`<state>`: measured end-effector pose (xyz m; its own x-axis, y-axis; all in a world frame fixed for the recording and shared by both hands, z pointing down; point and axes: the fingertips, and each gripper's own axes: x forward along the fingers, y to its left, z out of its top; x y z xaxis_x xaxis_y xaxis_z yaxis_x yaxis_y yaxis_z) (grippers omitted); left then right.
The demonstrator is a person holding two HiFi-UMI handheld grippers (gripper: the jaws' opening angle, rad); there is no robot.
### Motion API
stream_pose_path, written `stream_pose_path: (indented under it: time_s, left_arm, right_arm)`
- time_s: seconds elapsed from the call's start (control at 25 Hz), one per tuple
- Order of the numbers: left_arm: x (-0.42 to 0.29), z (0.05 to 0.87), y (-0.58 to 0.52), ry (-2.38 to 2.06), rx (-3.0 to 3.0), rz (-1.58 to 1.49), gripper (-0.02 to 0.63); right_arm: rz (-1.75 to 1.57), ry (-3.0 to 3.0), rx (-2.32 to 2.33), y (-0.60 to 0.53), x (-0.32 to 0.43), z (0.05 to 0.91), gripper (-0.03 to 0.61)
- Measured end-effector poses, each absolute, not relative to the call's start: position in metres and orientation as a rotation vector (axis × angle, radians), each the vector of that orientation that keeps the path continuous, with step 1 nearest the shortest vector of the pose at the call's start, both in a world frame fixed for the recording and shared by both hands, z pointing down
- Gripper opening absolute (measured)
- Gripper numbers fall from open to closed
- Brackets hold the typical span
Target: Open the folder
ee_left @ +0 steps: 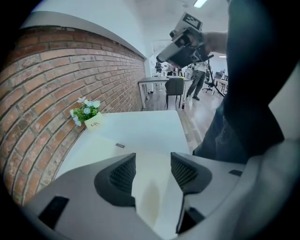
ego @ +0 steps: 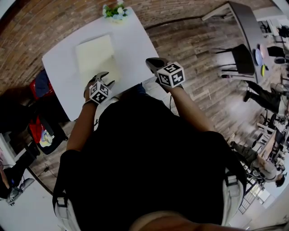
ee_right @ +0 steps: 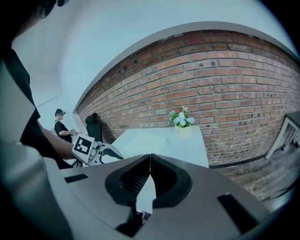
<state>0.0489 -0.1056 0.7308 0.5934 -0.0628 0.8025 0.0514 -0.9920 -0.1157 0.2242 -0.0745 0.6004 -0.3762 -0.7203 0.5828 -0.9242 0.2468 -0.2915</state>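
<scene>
A pale yellow folder (ego: 95, 56) lies flat and closed on the white table (ego: 135, 40). My left gripper (ego: 106, 77) hovers over the folder's near right corner, its marker cube toward me. In the left gripper view the left gripper (ee_left: 153, 161) is open, and the cream folder (ee_left: 145, 197) shows in the gap below, untouched by the pads. My right gripper (ego: 151, 63) hangs off the table's right edge, beyond the folder. In its own view the right gripper (ee_right: 150, 161) is shut on nothing.
A small pot of flowers (ego: 115, 11) stands at the table's far edge by the brick wall (ee_right: 225, 84). A red bag (ego: 40, 131) sits on the floor at left. A dark chair (ego: 239, 58) and another table (ego: 246, 18) stand at right.
</scene>
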Motion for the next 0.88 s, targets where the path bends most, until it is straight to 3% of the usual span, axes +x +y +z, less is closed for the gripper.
stream_pose_path:
  time_s: [0.88]
  left_arm:
    - [0.058,0.798,-0.087,0.003,-2.495,-1.416,0.298]
  right_arm:
    - [0.921,-2.154,1.503,-0.045,0.230,0.622,0.026]
